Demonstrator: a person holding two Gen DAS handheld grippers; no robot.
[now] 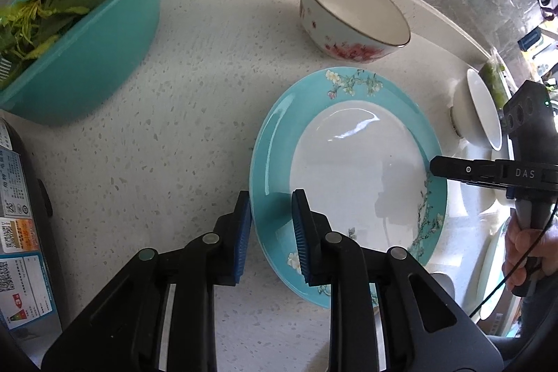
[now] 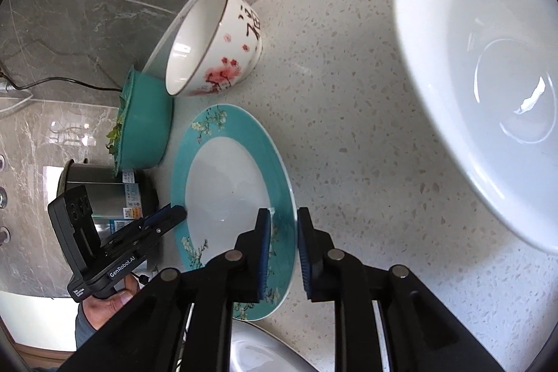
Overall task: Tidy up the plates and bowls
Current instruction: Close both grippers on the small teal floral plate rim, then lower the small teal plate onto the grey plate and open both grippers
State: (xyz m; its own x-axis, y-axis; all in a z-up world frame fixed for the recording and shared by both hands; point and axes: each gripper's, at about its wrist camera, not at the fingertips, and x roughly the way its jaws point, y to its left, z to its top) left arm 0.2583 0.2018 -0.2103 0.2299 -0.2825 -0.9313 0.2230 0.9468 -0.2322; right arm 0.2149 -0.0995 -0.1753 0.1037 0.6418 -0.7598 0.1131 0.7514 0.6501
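Left gripper [image 1: 272, 232]: pads straddle the near-left rim of the teal plate [image 1: 275, 142], one pad outside the edge, one over the rim. Narrow gap; looks clamped on the rim, though actual pad contact is hard to confirm.

Right gripper [image 2: 283, 250]: same story on the opposite rim, one pad over the teal band, one outside the edge. Jaws nearly closed, apparently pinching the rim.

So the plate lies between the two grippers, held at opposite edges, both equally near. No long axis, it's round. Whether it rests flat on the counter [image 1: 174, 128] I can't tell.

Plate: white centre, broad teal rim, blossom branches, glossy, empty.

Relative to the plate: floral bowl [image 1: 348, 16] just behind, white bowl [image 2: 488, 65] to the right, green colander [image 1: 87, 40] well off left.
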